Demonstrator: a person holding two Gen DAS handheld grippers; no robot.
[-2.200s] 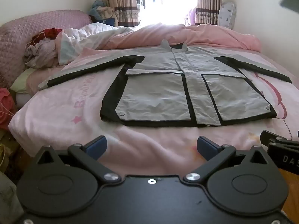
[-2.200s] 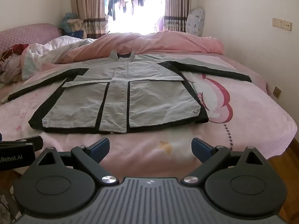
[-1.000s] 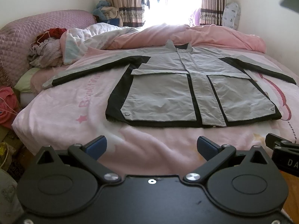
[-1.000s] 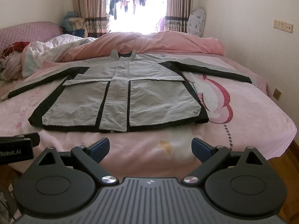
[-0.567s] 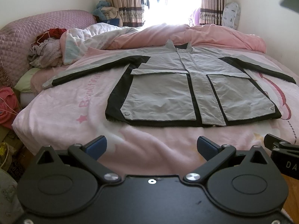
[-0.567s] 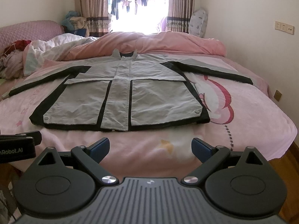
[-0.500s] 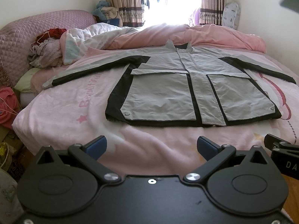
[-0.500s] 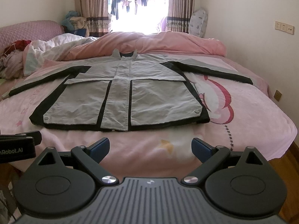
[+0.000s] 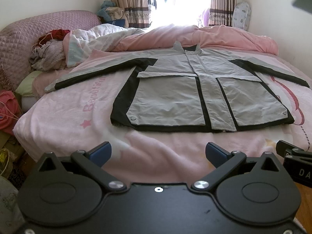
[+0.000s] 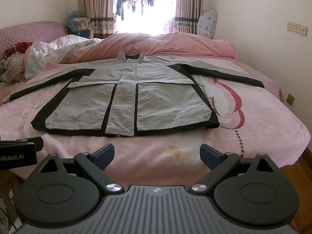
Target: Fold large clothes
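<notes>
On the pink bed (image 9: 58, 120), a grey-and-black jacket (image 10: 124, 97) lies spread flat.

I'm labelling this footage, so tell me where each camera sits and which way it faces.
Left wrist: on the left gripper at the bed's foot, facing the window across the spread jacket; right gripper at its right edge.
Right wrist: on the right gripper, same heading; left gripper at its left edge.
Shared: jacket, pink bedspread, curtains.

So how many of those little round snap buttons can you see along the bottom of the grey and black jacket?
2 near the hem of the grey and black jacket: one snap at its left lower corner, one at its right lower corner. Others may hide under the front placket.
</notes>
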